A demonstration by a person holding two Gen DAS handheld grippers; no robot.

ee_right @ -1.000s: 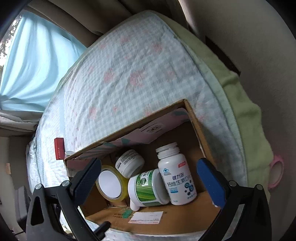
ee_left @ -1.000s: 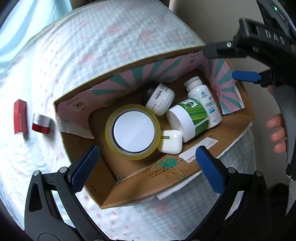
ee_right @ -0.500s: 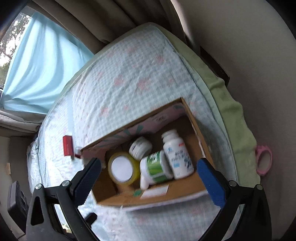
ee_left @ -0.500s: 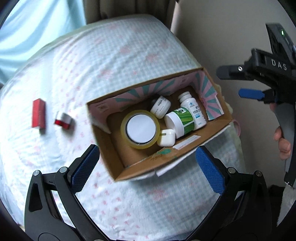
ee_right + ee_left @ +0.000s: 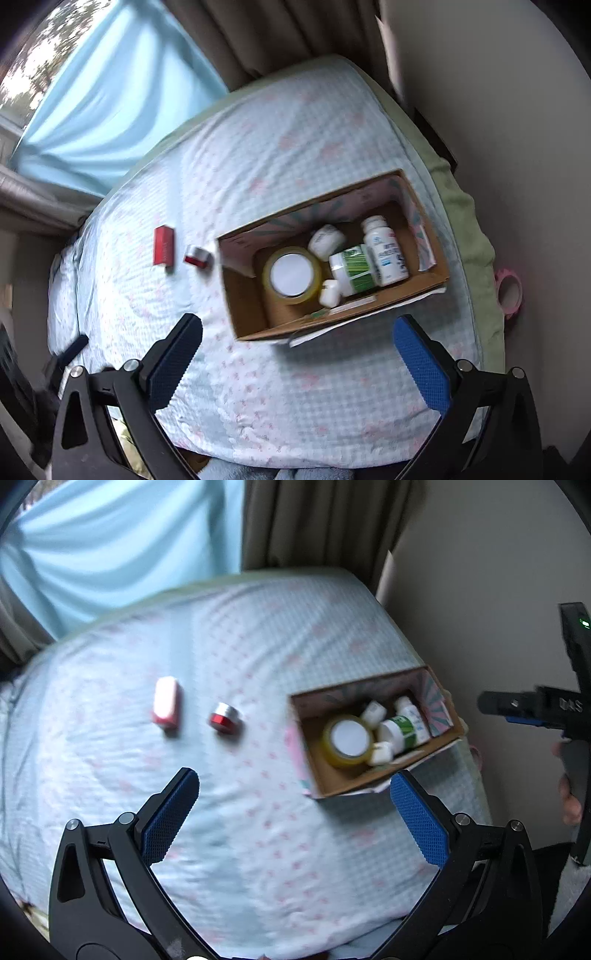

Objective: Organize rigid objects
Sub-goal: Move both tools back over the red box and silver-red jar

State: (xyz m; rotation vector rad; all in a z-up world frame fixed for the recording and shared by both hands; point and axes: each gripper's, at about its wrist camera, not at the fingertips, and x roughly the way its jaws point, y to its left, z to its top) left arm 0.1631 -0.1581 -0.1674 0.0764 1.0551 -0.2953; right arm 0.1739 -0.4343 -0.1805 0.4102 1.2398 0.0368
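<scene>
A cardboard box sits on the bed at the right. It holds a yellow tape roll, a green-labelled jar, a white bottle, a small white jar and a white earbud case. A red box and a small red jar with a silver lid lie on the bed left of the cardboard box. My left gripper is open and empty, high above the bed. My right gripper is open and empty, also high above.
The bed has a pale blue checked cover with pink marks. Curtains hang at the far side. A wall runs along the bed's right edge. A pink tape roll lies at the bed's right edge.
Both grippers have pulled up and back from the cardboard box, which now looks much smaller. The left view has swung left, bringing the red box and red jar toward centre.
</scene>
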